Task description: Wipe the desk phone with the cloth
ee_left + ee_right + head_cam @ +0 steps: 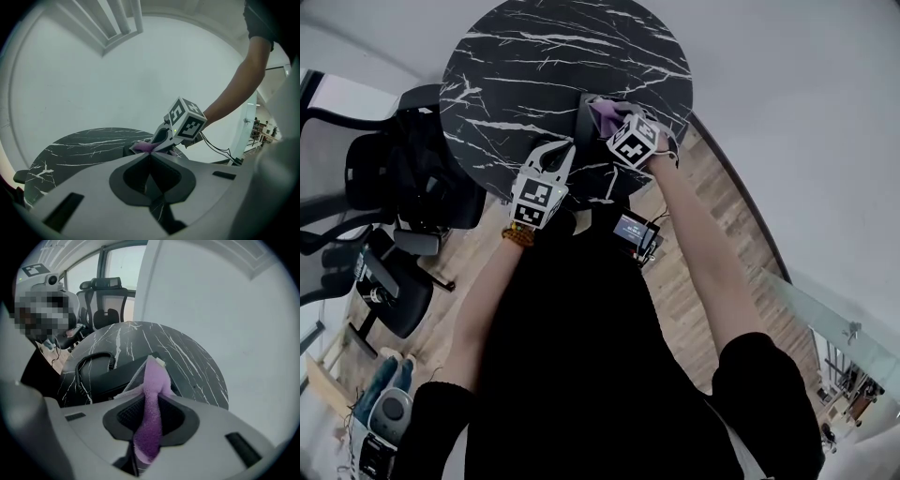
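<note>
My right claw (151,401) is clamped on the fuzzy purple cloth (154,376). Its free end points at the black desk phone (105,378), mid-frame on the round black marble desk (187,366), ready for rubbing. My left claw (150,157) is pinched together, empty, kept aside.
</note>
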The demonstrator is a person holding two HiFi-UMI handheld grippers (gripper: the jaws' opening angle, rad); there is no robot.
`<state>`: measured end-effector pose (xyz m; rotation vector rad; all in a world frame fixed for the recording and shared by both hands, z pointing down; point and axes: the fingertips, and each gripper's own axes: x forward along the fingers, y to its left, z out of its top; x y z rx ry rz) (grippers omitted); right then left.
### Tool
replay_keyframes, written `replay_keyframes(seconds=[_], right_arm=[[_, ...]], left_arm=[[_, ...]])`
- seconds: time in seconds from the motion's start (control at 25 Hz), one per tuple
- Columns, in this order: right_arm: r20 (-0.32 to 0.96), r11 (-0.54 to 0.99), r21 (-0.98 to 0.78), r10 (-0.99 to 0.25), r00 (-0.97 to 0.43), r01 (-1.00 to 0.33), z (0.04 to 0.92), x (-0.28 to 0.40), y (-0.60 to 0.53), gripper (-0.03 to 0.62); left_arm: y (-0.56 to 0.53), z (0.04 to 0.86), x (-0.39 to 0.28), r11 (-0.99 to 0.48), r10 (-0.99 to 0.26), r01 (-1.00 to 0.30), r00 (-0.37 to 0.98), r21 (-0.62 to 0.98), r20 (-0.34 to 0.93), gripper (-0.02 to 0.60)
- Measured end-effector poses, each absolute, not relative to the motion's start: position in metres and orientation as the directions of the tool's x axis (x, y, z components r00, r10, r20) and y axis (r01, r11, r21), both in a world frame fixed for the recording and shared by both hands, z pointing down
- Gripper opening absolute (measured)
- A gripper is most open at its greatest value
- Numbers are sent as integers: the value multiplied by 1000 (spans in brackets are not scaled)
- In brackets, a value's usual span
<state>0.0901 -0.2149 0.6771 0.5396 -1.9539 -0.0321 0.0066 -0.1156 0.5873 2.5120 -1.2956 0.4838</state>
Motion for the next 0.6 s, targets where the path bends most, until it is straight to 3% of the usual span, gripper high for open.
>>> replay_keyframes(seconds=[0.6], right_arm=[[876, 905, 213, -343, -338, -368, 686, 89, -197, 91]], left_arm=[[-115, 584, 6, -566, -731, -820, 549, 87, 405, 12]])
